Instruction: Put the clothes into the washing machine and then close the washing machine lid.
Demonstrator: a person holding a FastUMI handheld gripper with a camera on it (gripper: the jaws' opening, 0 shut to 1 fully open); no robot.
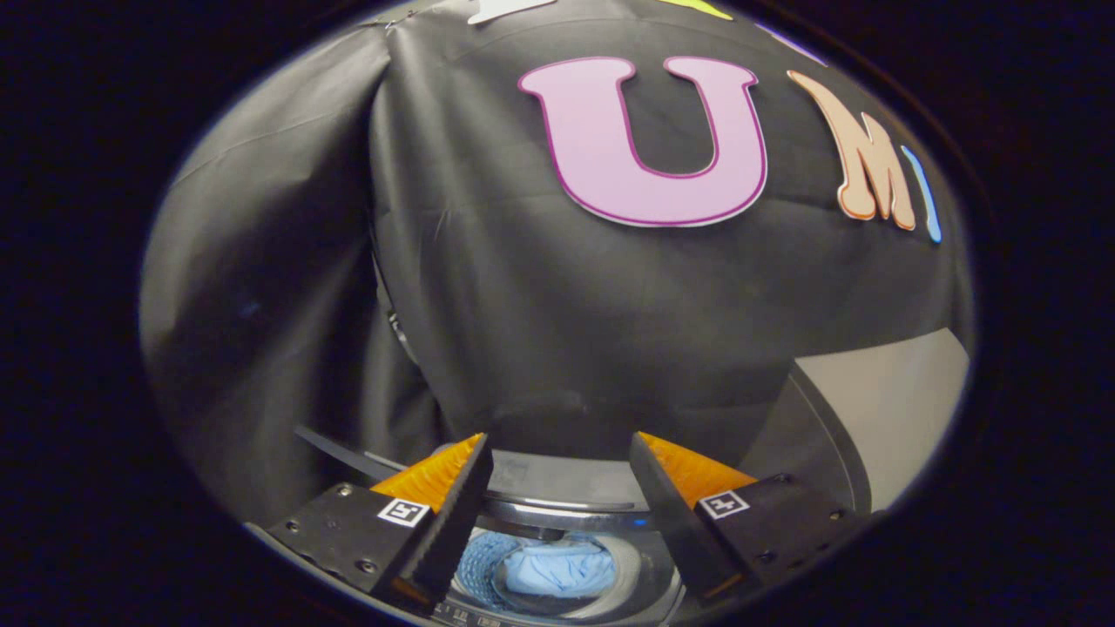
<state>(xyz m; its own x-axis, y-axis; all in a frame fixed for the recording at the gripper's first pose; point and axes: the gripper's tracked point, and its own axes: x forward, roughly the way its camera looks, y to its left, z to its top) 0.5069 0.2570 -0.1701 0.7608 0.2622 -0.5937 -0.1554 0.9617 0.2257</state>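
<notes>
My gripper (562, 448) is open, its two fingers spread wide with nothing between them, held above the washing machine. Below and between the fingers I see the machine's round drum opening (571, 531). A light blue garment (557, 566) lies crumpled inside the drum. The raised lid (827, 435) stands up at the right, beyond the right finger, with its pale inner face turned toward the drum.
The booth's black cloth wall (540, 331) hangs close behind the machine and folds into a corner at the left. The machine's grey back panel (557, 479) runs just beyond the fingertips.
</notes>
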